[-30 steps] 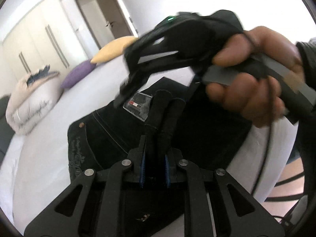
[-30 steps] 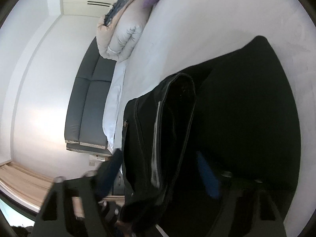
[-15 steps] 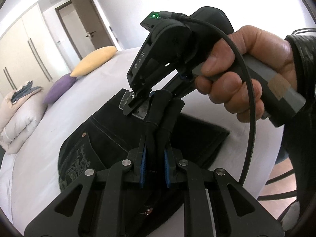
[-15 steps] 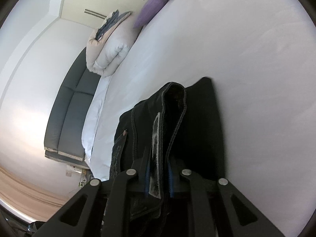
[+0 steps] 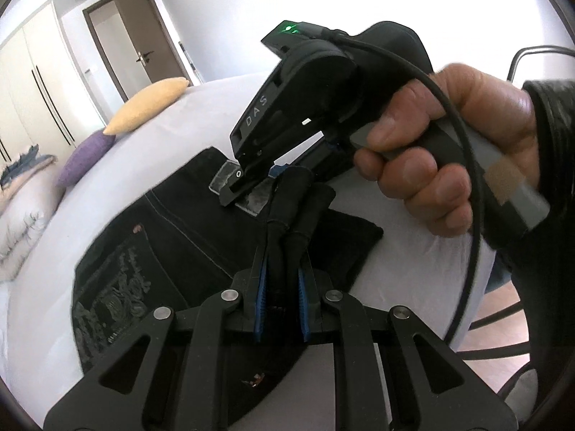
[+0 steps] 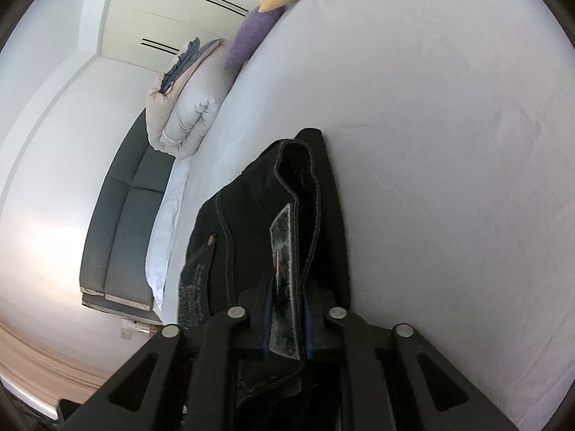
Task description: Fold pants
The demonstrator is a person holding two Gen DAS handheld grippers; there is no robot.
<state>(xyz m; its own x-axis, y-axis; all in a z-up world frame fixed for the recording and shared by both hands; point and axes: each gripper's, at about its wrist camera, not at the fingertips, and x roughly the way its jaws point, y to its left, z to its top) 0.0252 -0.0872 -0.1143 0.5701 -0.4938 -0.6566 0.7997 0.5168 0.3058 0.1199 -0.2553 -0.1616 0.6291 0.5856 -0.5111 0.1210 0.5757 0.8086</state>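
Note:
Black jeans lie on a white bed, embroidered back pocket facing up. My left gripper is shut on a bunched fold of the black fabric, which sticks out past its blue pads. Just beyond it, a person's hand holds my right gripper against the waistband by the grey label patch. In the right wrist view my right gripper is shut on the waistband of the jeans, the label patch standing up between its pads.
A yellow pillow and a purple pillow sit at the far end of the bed. A rolled duvet lies above a grey sofa beside the bed. A door and a chair frame stand behind.
My right gripper went from open around the waistband to shut on it and shifted sideways. The jeans now show as a narrower, bunched shape. My left gripper stayed shut.

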